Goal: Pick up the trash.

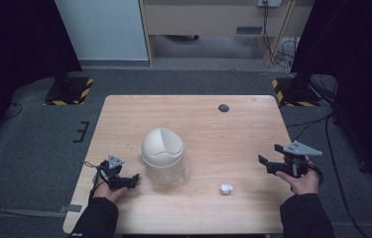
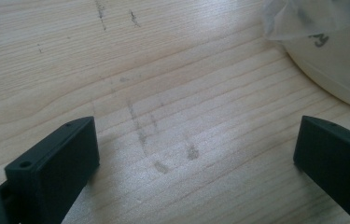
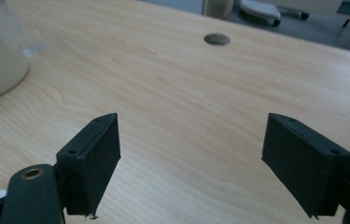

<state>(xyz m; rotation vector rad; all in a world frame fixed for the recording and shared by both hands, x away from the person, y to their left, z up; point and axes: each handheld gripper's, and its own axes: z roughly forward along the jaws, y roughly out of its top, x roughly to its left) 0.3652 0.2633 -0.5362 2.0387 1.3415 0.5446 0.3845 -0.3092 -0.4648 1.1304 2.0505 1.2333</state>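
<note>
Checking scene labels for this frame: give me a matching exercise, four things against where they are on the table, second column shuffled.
Things:
1. cream domed bin
2. crumpled white paper
3. left gripper
4. dark round hole

Places:
A. far side of the table, right of centre
B. near edge, right of the bin
C. centre-left, with clear plastic around its base
D. near left, jaws apart, just beside the bin

Pairs: 1-C, 2-B, 3-D, 4-A
</note>
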